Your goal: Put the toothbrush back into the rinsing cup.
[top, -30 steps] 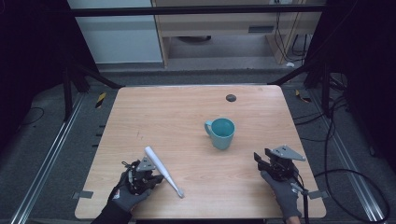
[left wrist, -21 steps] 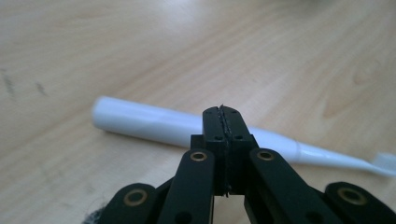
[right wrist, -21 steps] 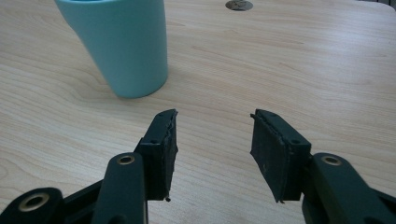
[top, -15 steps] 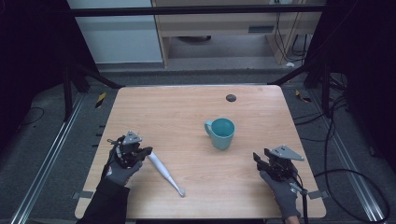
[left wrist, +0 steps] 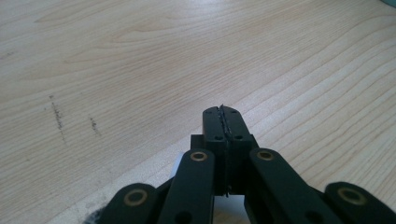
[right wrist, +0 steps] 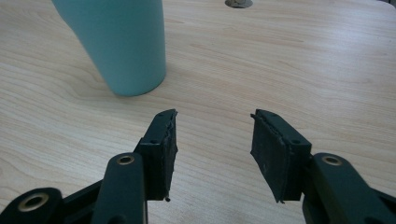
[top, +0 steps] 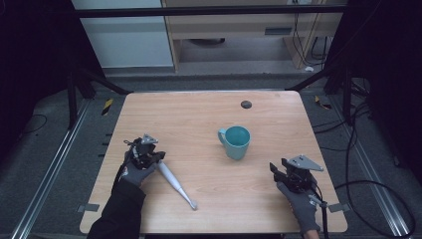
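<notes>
A white slender stick-like tool (top: 175, 185) lies slanted on the wooden table (top: 199, 114), left of centre. My left gripper (top: 156, 155) rests at its far end, jaws shut together with nothing visible between the tips (left wrist: 223, 112); a bit of the white tool (left wrist: 179, 164) shows beneath the jaws. A teal cup (top: 235, 142) stands upright right of the middle. My right gripper (top: 284, 171) sits near the front right edge, open and empty (right wrist: 212, 135), with the cup (right wrist: 126, 42) ahead and to its left.
A small dark round disc (top: 246, 104) is set into the tabletop at the far side, also seen beyond the cup (right wrist: 238, 3). Bare wood lies between the two grippers. Black frame bars and cables surround the table.
The left hand has moved away from the front edge, up along the white tool to its far end. The tool, the cup and the right gripper have stayed put.
</notes>
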Demonstrator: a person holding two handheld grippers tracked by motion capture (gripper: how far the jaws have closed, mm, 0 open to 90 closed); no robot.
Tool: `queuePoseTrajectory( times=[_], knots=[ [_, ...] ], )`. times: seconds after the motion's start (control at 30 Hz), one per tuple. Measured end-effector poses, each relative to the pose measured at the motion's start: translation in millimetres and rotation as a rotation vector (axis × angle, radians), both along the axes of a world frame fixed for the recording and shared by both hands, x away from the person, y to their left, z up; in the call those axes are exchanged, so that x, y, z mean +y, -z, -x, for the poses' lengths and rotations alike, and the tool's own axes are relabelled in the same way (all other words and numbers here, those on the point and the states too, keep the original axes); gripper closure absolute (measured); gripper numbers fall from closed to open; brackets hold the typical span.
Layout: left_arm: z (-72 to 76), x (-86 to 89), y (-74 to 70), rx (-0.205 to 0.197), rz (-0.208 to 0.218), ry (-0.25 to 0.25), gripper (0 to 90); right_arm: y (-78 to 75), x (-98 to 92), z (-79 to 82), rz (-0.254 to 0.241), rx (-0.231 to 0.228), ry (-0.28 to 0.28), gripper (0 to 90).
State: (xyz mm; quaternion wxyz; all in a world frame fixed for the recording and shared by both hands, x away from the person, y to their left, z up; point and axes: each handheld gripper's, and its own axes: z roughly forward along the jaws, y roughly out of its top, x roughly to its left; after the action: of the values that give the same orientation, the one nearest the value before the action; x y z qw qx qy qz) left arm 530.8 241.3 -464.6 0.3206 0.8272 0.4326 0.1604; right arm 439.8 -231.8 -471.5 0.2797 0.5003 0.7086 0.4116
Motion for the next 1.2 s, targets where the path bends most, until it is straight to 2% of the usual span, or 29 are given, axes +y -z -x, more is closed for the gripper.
queuePoseTrajectory(
  times=[0.2,0.63,1.2],
  knots=[
    [-0.4,-1.7,4.9,0.017,-0.029,0.008,89.8,0.0,0.5,0.1,0.006,0.0,-0.001,49.9],
    [4.8,3.2,6.7,0.025,-0.029,0.003,89.8,-0.1,0.0,-0.1,0.012,-0.004,-0.001,49.8],
    [18.1,9.5,6.3,0.025,-0.054,0.0,89.8,-0.2,-0.5,0.3,0.01,-0.001,0.002,49.3]
  ],
)
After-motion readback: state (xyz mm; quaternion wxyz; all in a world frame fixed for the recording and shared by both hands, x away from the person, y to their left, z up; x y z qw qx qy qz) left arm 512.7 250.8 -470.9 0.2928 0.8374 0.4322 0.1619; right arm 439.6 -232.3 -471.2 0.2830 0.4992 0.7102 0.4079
